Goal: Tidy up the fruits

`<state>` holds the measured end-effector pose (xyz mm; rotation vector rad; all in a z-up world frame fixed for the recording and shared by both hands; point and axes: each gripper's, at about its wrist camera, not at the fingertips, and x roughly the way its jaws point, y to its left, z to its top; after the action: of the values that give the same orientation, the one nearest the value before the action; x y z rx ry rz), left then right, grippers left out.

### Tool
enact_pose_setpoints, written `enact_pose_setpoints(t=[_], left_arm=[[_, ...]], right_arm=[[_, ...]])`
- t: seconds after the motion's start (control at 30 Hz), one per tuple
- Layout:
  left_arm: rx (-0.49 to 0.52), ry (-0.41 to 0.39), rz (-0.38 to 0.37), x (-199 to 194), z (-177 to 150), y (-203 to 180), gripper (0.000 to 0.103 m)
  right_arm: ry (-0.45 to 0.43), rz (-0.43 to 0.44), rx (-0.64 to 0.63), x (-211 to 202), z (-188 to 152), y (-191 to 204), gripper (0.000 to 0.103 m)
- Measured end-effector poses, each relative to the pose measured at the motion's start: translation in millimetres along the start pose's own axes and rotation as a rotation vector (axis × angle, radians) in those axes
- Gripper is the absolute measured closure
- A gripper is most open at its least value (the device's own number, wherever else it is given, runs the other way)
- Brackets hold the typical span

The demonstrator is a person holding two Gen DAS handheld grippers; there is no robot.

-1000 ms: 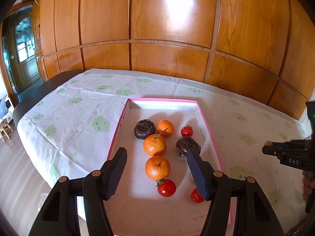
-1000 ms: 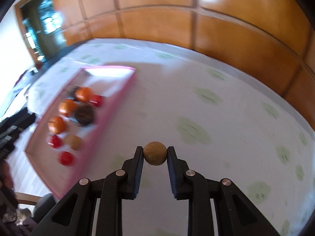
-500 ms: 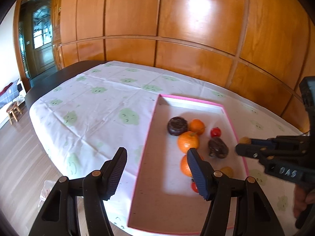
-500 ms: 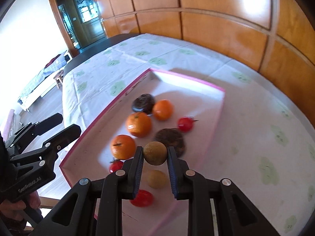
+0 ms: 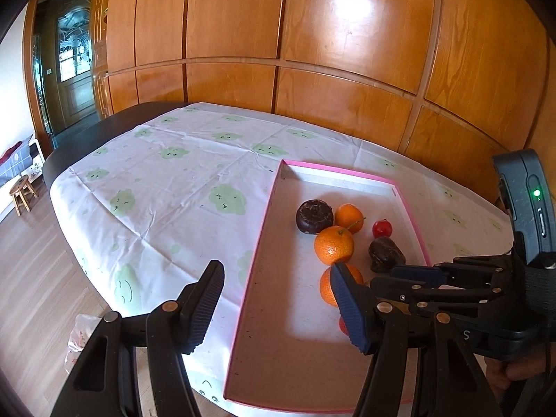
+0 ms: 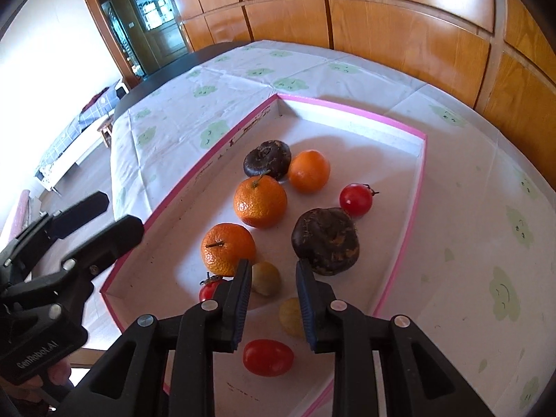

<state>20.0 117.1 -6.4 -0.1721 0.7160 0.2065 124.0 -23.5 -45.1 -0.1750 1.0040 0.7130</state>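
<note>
Now your right gripper [image 6: 273,274] hangs over the pink-rimmed tray [image 6: 347,104], its fingers a narrow gap apart and clamped on nothing. Two small yellowish fruits [image 6: 267,279] lie in the tray beneath it, beside the oranges [image 6: 260,201]. Your left gripper [image 5: 278,299], fingers wide and empty, reads "GenRobot.AI" [image 6: 34,354].

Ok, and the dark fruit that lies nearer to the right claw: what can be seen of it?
The dark fruit is squat and roundish, blackish-brown, with rough, dull skin, some orange-brown flecks and a shallow dimple on top. It looks whole. It rests on the floor of the pink-rimmed tray, toward the right wall, just in front of a small red tomato. Whether those two touch is unclear. Nothing grips it.
</note>
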Motion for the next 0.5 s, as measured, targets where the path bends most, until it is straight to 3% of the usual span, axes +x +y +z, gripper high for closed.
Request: enact_pose_setpoints(t=[0.5], left_arm=[[0.061, -0.018, -0.044, -15, -4, -26, 0.039]], right_arm=[[-0.138, -0.105, 0.066, -51, -27, -6, 0.077]])
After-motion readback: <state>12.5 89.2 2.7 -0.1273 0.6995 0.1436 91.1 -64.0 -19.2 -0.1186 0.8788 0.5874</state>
